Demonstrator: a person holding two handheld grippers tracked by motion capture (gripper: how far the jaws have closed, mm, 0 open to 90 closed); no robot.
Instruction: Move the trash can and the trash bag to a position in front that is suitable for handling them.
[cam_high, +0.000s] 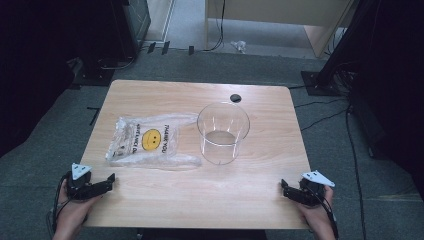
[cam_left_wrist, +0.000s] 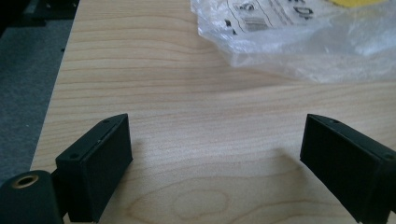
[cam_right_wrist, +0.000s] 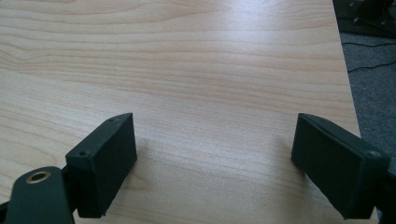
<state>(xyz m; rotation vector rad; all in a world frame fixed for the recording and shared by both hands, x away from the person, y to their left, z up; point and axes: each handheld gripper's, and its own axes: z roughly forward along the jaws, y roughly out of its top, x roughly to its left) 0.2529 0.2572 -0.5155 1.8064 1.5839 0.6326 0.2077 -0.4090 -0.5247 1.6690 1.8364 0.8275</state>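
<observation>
- Left gripper (cam_high: 111, 178) rests at the near left corner of the light wooden table (cam_high: 260, 195), jaws apart, nothing between them.
- Right gripper (cam_high: 283, 186) at the near right corner, jaws likewise spread and empty; likely a ready stance.
- Crumpled clear plastic bag with a yellow smiley print (cam_high: 150, 141) lies flat left of centre, nearer the left gripper.
- Clear round plastic tub (cam_high: 223, 132) stands upright just beside the bag, mouth up, probably to take it.

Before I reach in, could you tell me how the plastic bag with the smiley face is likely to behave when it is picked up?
The plastic bag lies flat and crinkled, so it will probably be floppy and sag from wherever it is pinched. It looks thin, see-through and apparently empty, so likely very light. Its glossy film may slip, and a push would more likely bunch it than slide it.
</observation>
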